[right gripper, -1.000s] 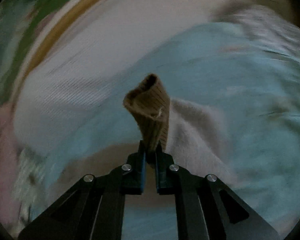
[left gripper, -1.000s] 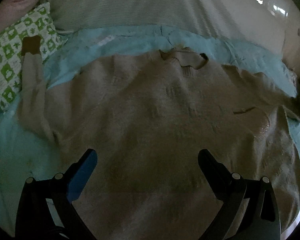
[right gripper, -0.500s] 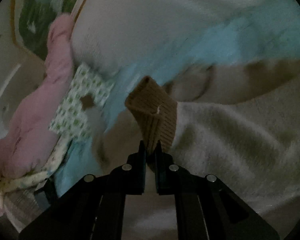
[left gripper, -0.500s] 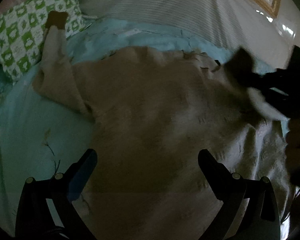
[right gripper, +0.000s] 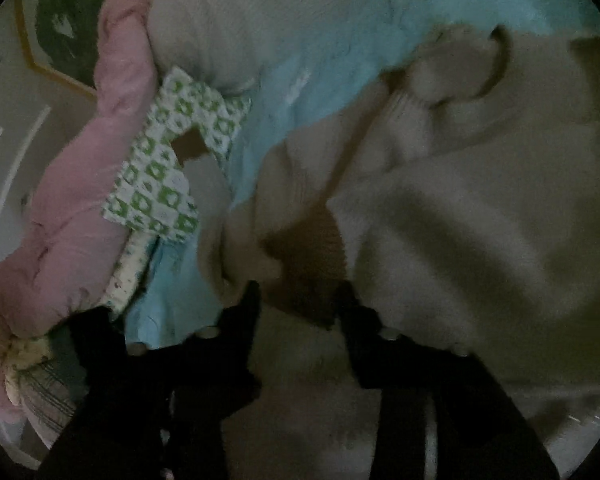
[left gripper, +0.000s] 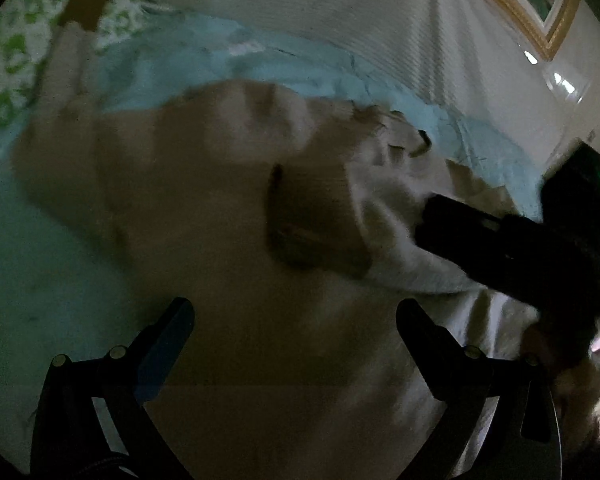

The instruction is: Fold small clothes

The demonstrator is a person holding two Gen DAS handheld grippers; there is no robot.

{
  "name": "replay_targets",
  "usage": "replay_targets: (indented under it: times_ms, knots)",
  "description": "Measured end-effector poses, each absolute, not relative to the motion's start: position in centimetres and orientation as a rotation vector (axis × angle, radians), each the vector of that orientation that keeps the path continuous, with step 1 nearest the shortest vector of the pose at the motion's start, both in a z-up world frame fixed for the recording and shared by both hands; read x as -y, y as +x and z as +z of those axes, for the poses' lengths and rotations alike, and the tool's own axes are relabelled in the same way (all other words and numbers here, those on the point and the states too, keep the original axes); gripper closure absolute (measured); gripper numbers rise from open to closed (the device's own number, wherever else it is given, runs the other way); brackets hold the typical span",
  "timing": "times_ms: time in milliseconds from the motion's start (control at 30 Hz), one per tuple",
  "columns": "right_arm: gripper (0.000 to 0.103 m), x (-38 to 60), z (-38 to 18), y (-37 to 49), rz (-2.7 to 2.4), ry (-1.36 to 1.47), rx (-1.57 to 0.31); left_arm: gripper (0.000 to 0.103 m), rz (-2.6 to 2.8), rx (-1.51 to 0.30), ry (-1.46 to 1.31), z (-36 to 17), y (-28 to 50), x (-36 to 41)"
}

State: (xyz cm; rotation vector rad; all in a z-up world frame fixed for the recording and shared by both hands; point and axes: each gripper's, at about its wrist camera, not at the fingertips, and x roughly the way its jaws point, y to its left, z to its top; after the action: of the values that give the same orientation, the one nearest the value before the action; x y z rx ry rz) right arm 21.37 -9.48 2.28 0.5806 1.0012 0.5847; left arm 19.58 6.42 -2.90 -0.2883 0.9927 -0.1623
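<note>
Dim bedroom; sweater [left gripper: 228, 208] spread across the blue bedspread [left gripper: 240, 60], one sleeve [left gripper: 380, 236] laid over its middle. Both grippers, left [left gripper: 294, 314] and right [right gripper: 298, 296], are spread, nothing pinched. Risk: released sleeve may slide back.

Beige sweater [left gripper: 228, 208] across the middle, and its cuff [left gripper: 312, 224] shows darker brown; the far cuff [left gripper: 85, 9] is that same brown. Under it, a light turquoise sheet [left gripper: 236, 60]. There's the pillow [right gripper: 160, 176], white with a green checked print, against a pale pink quilt [right gripper: 80, 208]. Up behind, a white ribbed cover [left gripper: 340, 12] and a gold picture frame [left gripper: 516, 8].
</note>
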Motion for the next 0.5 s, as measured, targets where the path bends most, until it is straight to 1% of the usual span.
replay_targets:
  times_ms: [167, 233, 267, 300, 333, 367, 433, 500]
  knots:
    - [0.057, 14.2, 5.0, 17.7, 0.482, 0.6, -0.904, 0.002, -0.192, -1.048, -0.332, -4.7, 23.8, -4.9]
    - [0.057, 16.3, 5.1, 15.8, 0.436, 0.61, -0.873, 0.005, -0.183, -1.028, -0.34, -4.8, 25.0, -4.5]
    - [0.057, 17.3, 5.0, 14.8, 0.408, 0.615, -0.861, 0.011, -0.186, -1.013, -0.339, -4.6, 25.3, -4.4]
    - [0.057, 18.1, 5.0, 14.0, 0.386, 0.62, -0.851, 0.037, -0.196, -0.998, -0.339, -4.5, 25.7, -4.2]
    - [0.057, 19.1, 5.0, 13.0, 0.361, 0.628, -0.839, 0.077, -0.208, -0.991, -0.336, -4.5, 26.1, -3.9]
    - [0.057, 19.9, 5.0, 12.3, 0.338, 0.635, -0.83, 0.092, -0.248, -1.004, -0.36, -4.8, 26.5, -3.7]
    - [0.057, 21.4, 5.1, 11.1, 0.294, 0.641, -0.799, 0.094, -0.258, -0.994, -0.385, -4.4, 26.0, -3.9]
    - [0.057, 22.9, 5.6, 10.1, 0.233, 0.624, -0.768, 0.094, -0.26, -0.921, -0.386, -2.7, 24.4, -4.6]
